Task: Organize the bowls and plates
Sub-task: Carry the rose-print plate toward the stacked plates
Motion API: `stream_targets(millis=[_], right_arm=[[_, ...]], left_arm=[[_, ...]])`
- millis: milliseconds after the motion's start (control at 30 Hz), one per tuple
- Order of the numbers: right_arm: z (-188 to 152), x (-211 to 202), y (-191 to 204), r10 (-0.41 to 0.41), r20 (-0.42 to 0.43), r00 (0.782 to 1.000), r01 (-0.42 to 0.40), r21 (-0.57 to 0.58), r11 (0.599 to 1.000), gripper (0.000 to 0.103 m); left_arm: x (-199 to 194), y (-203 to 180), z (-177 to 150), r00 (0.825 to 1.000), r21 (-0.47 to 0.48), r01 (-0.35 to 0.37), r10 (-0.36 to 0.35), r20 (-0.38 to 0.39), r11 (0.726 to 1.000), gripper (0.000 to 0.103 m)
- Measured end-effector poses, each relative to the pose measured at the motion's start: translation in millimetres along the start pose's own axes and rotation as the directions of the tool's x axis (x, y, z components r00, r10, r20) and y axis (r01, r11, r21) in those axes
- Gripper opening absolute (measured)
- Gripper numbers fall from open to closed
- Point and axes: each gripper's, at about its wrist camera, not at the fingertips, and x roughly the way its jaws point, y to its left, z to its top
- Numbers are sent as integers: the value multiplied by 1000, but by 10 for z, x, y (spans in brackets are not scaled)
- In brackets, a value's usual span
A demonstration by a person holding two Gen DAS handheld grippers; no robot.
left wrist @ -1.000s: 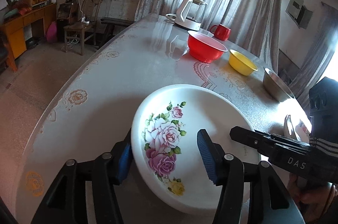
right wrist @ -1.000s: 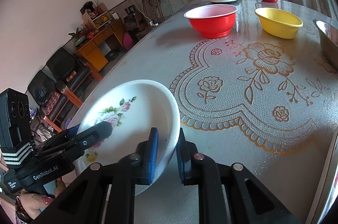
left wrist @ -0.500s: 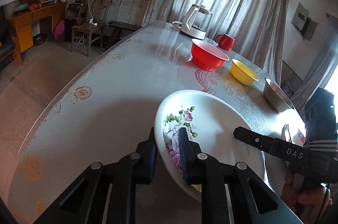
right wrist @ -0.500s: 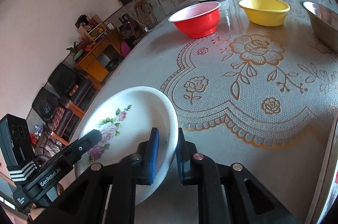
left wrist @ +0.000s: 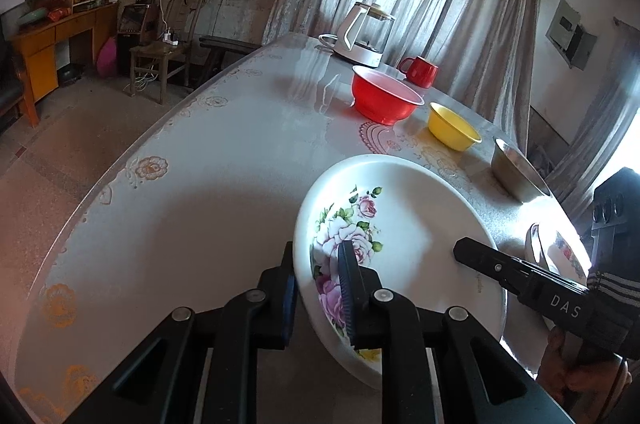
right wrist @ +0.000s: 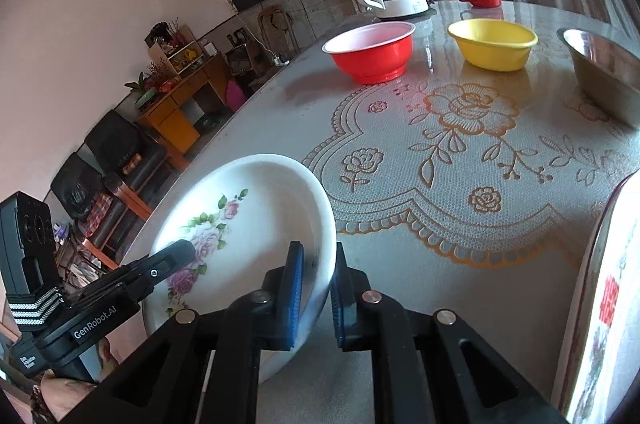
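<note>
Holding the floral plate [left wrist: 408, 224] from both sides: left claw [left wrist: 316, 288] pinching the near rim at lower centre of the left view, one pad [left wrist: 347, 288] inside on the flower print, the other outside; right claw [right wrist: 316, 288] pinching the opposite rim at lower centre of the right view, blue pads [right wrist: 295, 288] pressed against the wall from either side. Plate sitting tilted, apparently lifting off the tabletop [right wrist: 460, 244], though contact underneath being hidden, not possible telling for sure.

Judging the step in hand: carrying or lifting the plate toward a stack. Second floral plate [left wrist: 560, 252] showing at the right edge of the left view, just beyond the right claw's body, and as a large blurred rim [right wrist: 600, 304] at the far right of the right view. Likely target, but only guessing.

Further back, in a row across the upper right: red bowl [right wrist: 372, 52], yellow bowl [right wrist: 492, 42], steel bowl [right wrist: 604, 72], all standing apart and not yet nested. Kettle [left wrist: 362, 30] and red mug [left wrist: 420, 71] behind them.

Next move calling for: keeping both pinches level and even, moving both claws together so as not twisting the rim, clearing the second plate's edge before lowering, then releasing one side only once resting flat.
</note>
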Motion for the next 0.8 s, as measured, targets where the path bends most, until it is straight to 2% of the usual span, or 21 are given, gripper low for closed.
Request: stream_targets(millis=[67, 300, 800], right_arm=[[-5, -53, 23, -14, 14, 1000, 14, -21, 1000, 12], [-10, -253, -36, -39, 23, 999, 39, 9, 999, 12], [10, -923, -332, -60, 90, 994, 52, 85, 995, 12]], left_arm=[[-1, -35, 6, 1000, 6, 6, -6, 1, 1000, 19], [-73, -178, 34, 999, 11, 46, -46, 13, 999, 19], [-251, -765, 169, 990, 134, 130, -136, 38, 982, 19]])
